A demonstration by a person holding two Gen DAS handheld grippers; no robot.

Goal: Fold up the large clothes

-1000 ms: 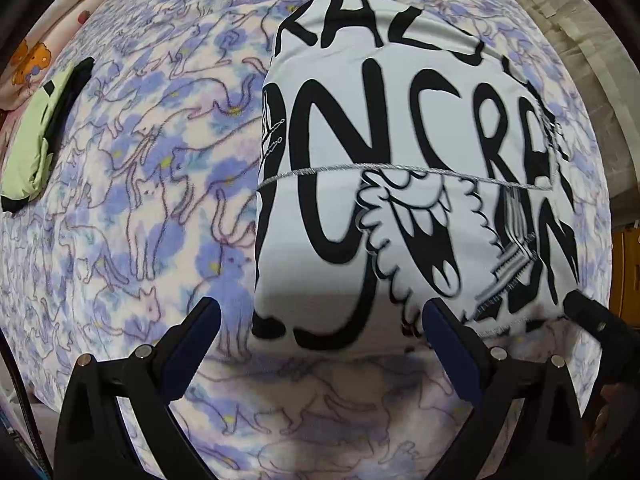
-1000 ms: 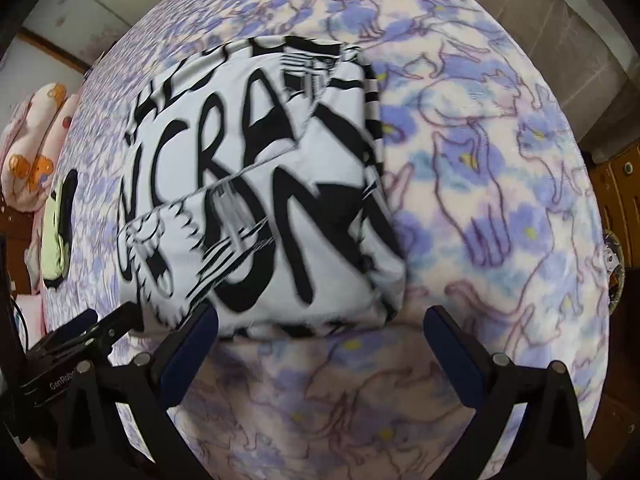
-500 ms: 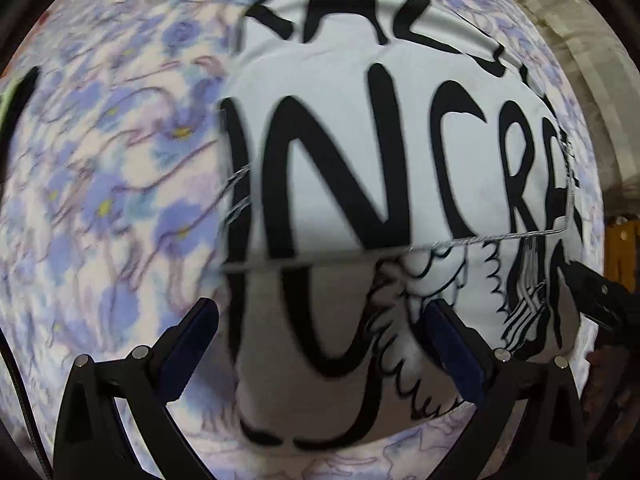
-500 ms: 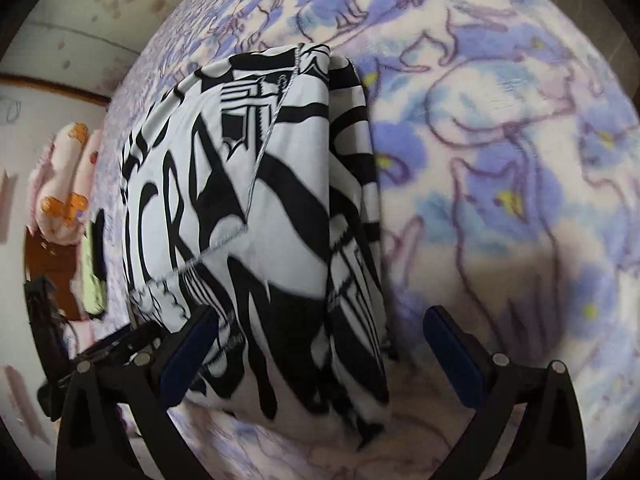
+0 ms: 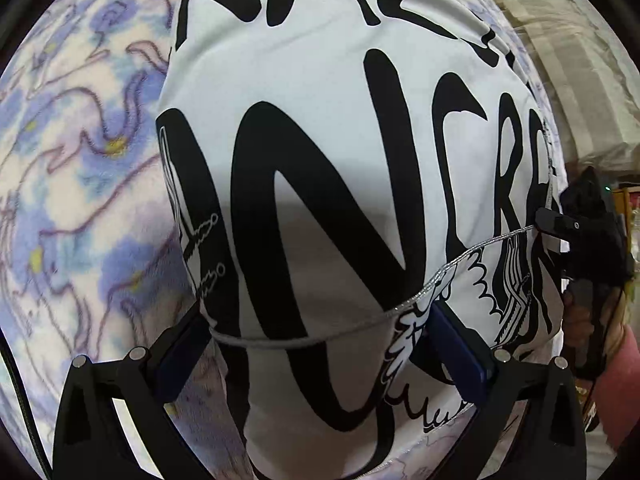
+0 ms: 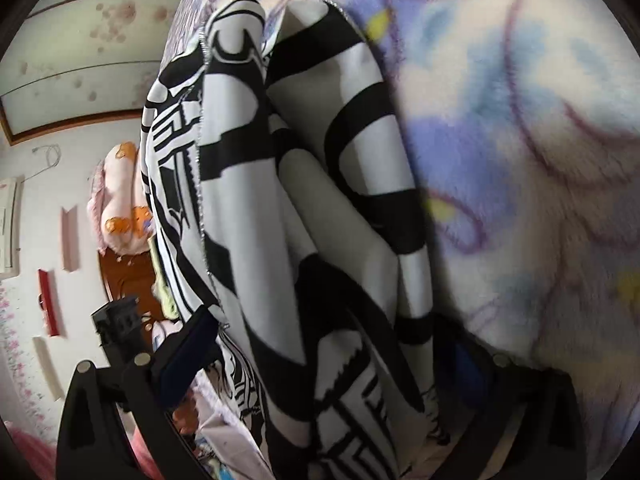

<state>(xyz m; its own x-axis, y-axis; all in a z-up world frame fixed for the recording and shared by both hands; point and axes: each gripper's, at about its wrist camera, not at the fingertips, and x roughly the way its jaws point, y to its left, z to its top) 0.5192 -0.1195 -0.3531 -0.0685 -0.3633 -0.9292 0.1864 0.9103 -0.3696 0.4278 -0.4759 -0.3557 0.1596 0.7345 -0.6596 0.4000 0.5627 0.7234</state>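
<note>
Underneath everything, a fleece blanket (image 5: pixel 80 184) printed with lilac cats, spread flat and filling the background of both views; on top of it, a white garment (image 5: pixel 328 168) with big black lettering, already folded into a compact block, grey stitched hem (image 5: pixel 440 276) running across the near part; seen from the right wrist, the same garment (image 6: pixel 320 240) stacked in several layers, folded edge toward the blanket (image 6: pixel 520 160). Off to the side in the right view, a pale wall with a peach cushion (image 6: pixel 120 200), well apart from the work.

Left gripper (image 5: pixel 320 352) spread wide, jaws straddling the near edge of the bundle, cloth lying between them but not pinched. Right gripper (image 6: pixel 332 360) likewise parted, layers bulging up between the jaws, right finger mostly buried under cloth; in the left view, visible at the far right edge of the garment (image 5: pixel 580 240).

Judged as a late stage: both tools set at the near edge for one more fold, or for lifting the finished bundle. Next move likely needing both to close on all layers together, low against the blanket; risk of catching only the top layer and spilling the stack open.
</note>
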